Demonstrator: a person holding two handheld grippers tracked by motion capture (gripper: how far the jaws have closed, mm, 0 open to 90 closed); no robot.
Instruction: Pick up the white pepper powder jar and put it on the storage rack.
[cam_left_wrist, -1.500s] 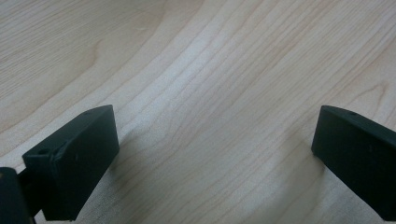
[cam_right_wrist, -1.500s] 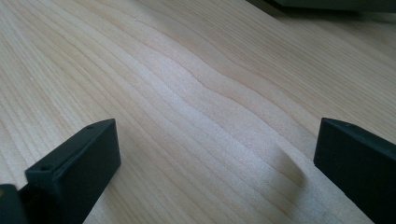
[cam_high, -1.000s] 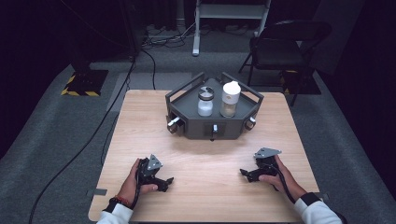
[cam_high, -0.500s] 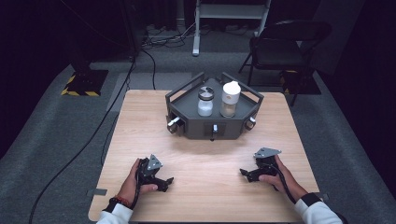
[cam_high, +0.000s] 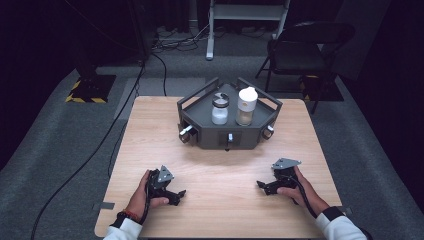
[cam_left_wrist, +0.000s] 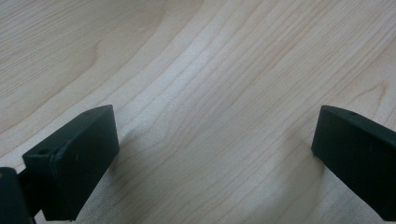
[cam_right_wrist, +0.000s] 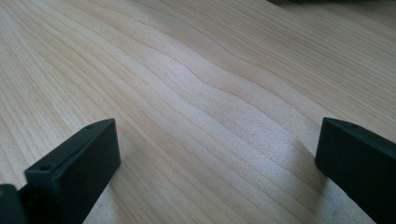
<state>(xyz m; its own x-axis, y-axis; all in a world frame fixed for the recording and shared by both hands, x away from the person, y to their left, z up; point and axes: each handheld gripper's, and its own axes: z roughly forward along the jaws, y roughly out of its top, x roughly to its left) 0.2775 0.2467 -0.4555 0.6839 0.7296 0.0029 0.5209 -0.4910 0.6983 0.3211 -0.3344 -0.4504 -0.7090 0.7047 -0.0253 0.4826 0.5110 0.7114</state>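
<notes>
A dark grey tray-like fixture (cam_high: 200, 97) stands at the far middle of the wooden table (cam_high: 225, 170). In it stand a clear jar with a dark lid (cam_high: 219, 109) and a white-capped jar (cam_high: 246, 106). My left gripper (cam_high: 181, 192) rests on the table near the front left, held by a hand. My right gripper (cam_high: 260, 185) rests near the front right. Both point inward toward each other. In the left gripper view the jaws of the left gripper (cam_left_wrist: 215, 154) stand wide apart over bare wood. The right gripper (cam_right_wrist: 217, 156) is likewise open with nothing between its jaws.
Knobs (cam_high: 185, 133) stick out of the fixture's front faces. A black chair (cam_high: 305, 50) and a metal stand (cam_high: 247, 10) are on the floor behind the table. A cable (cam_high: 100, 145) runs along the floor at left.
</notes>
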